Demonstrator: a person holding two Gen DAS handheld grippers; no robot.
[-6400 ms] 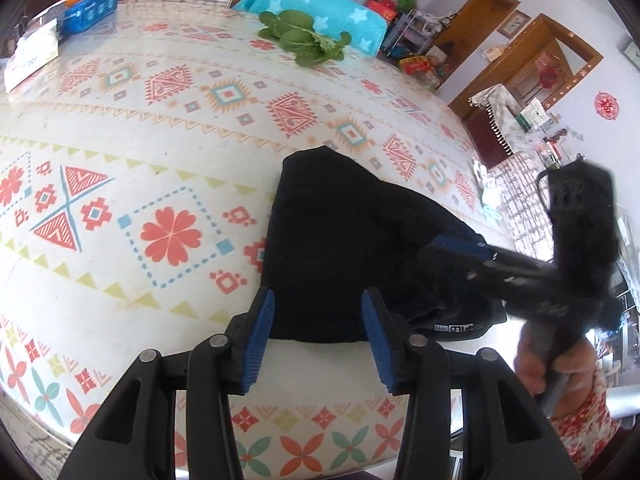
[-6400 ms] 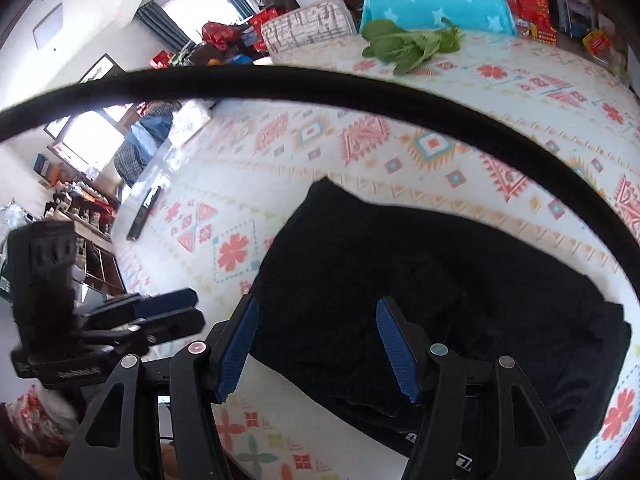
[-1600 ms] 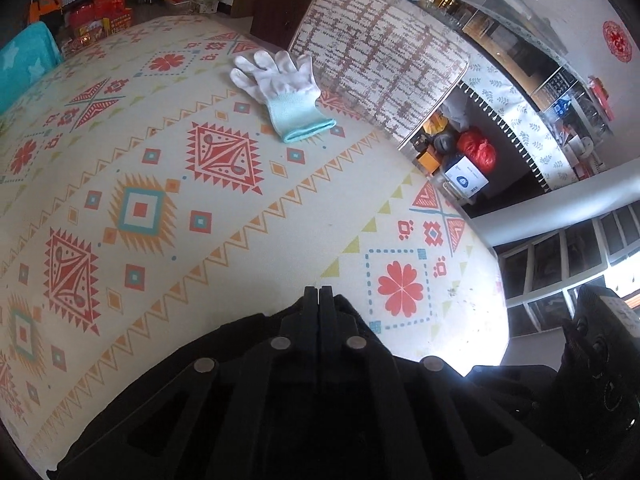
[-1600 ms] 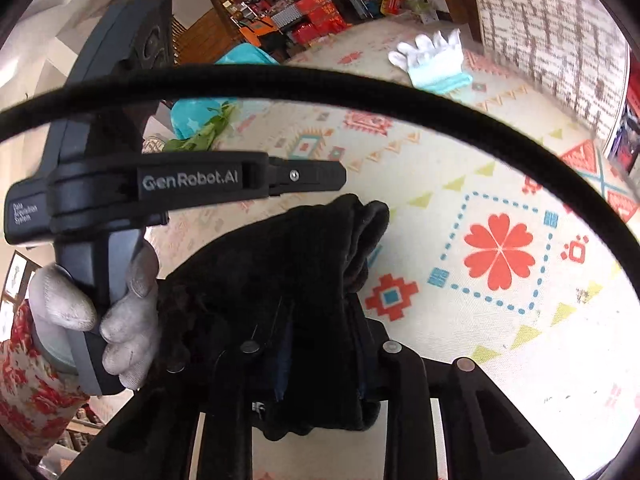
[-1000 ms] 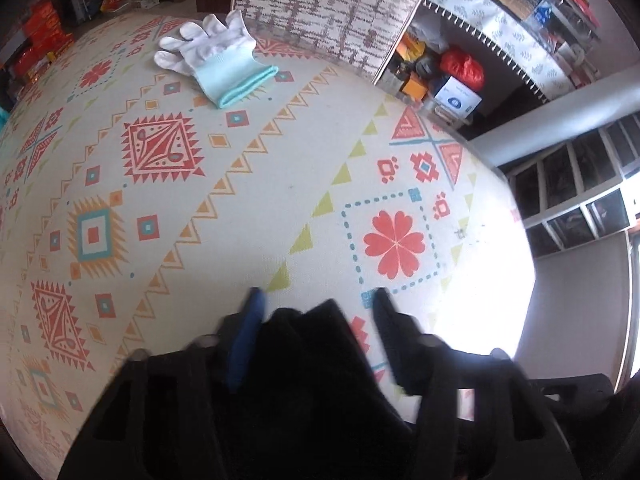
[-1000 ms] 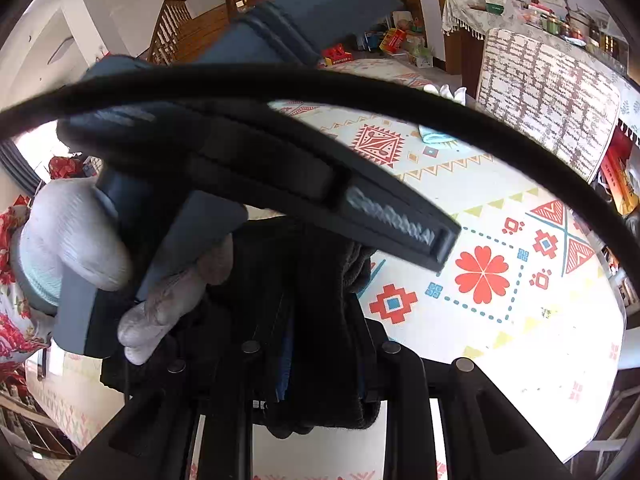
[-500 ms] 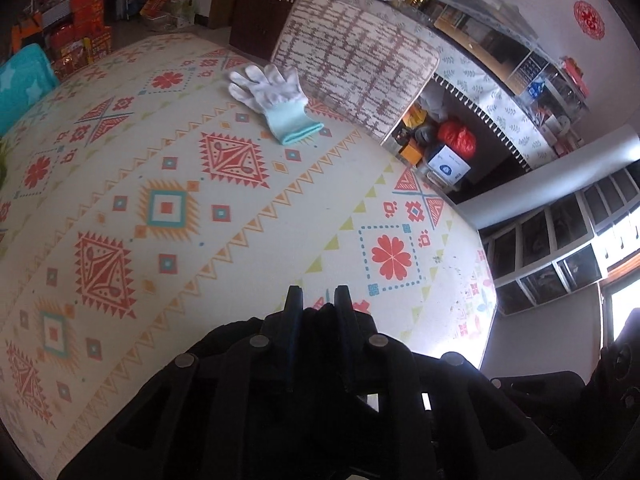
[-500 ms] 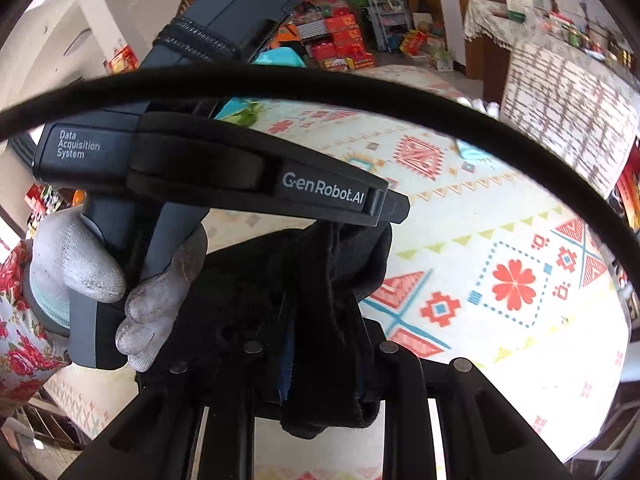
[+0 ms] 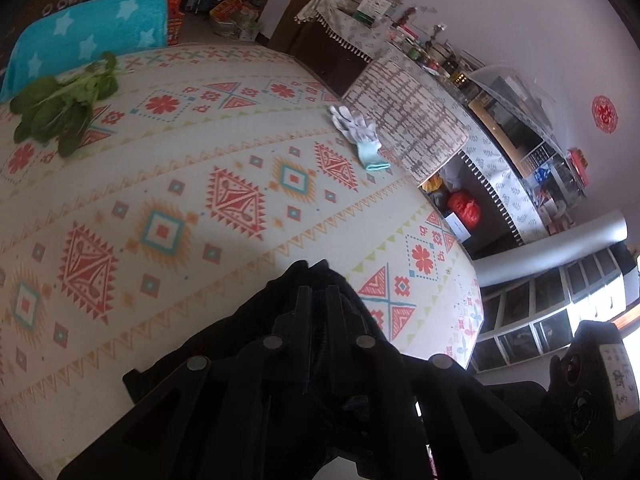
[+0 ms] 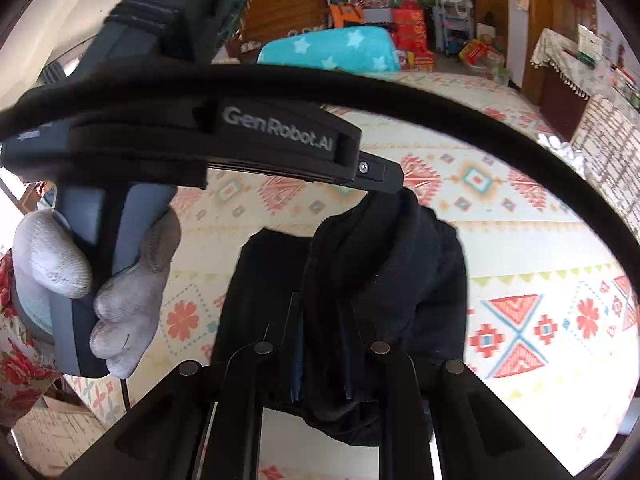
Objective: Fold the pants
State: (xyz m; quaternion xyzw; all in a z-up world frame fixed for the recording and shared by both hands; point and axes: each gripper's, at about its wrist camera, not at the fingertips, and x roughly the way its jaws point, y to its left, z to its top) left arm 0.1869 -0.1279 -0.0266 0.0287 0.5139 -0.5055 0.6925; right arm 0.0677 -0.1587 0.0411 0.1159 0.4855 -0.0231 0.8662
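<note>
pants (image 10: 384, 280) black | both tools clamp them, right tool (image 10: 320, 360) tightening | left tool (image 9: 316, 296) reads "GenRobot.AI"

The one text that reads clearly is "GenRobot.AI", in pale letters on the dark side of the left gripper (image 10: 384, 192), seen from the right wrist camera. At the far left end of the same dark body there is a second small print, too blurred to read. In the left wrist view a white label (image 9: 622, 384) sits on the dark device at the lower right edge; it carries handwritten characters that I cannot read
</note>
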